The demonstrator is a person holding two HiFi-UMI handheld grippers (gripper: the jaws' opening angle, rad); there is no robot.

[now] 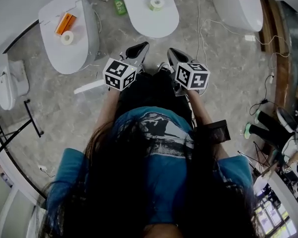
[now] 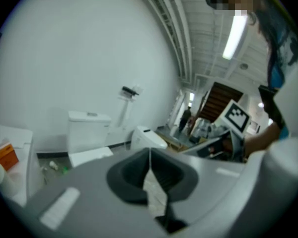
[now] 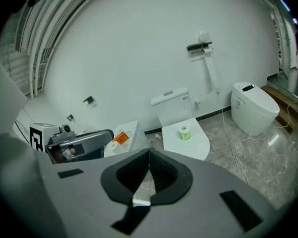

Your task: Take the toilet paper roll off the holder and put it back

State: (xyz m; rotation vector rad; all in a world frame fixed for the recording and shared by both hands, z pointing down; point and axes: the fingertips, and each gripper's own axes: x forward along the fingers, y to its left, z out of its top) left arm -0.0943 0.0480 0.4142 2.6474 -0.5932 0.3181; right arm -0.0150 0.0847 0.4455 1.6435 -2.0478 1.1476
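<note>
**A:** Where is the toilet paper roll?

**B:** One toilet paper roll (image 1: 156, 3), tinted green, lies on the closed lid of the middle toilet (image 1: 159, 24). A second roll (image 1: 66, 37) sits on the left toilet (image 1: 74, 56), just beside an orange box (image 1: 65, 23).

**A:** And the holder?

**B:** A black bracket (image 3: 199, 47) is fixed to the wall above the middle toilet's tank. I cannot tell whether it is the holder.

**A:** What about the grippers?

**B:** The left gripper (image 2: 149, 150) has its jaws pressed together, and it is empty. The right gripper (image 3: 149, 152) is the same, tips meeting on nothing. The person holds them side by side, short of the middle toilet and well apart from both rolls.

**A:** Anything else around it?

**B:** A green bottle (image 1: 119, 5) lies on the floor just left of the middle toilet. A third toilet (image 1: 238, 6) stands to its right, with a white cable (image 1: 223, 29) running between them.
</note>
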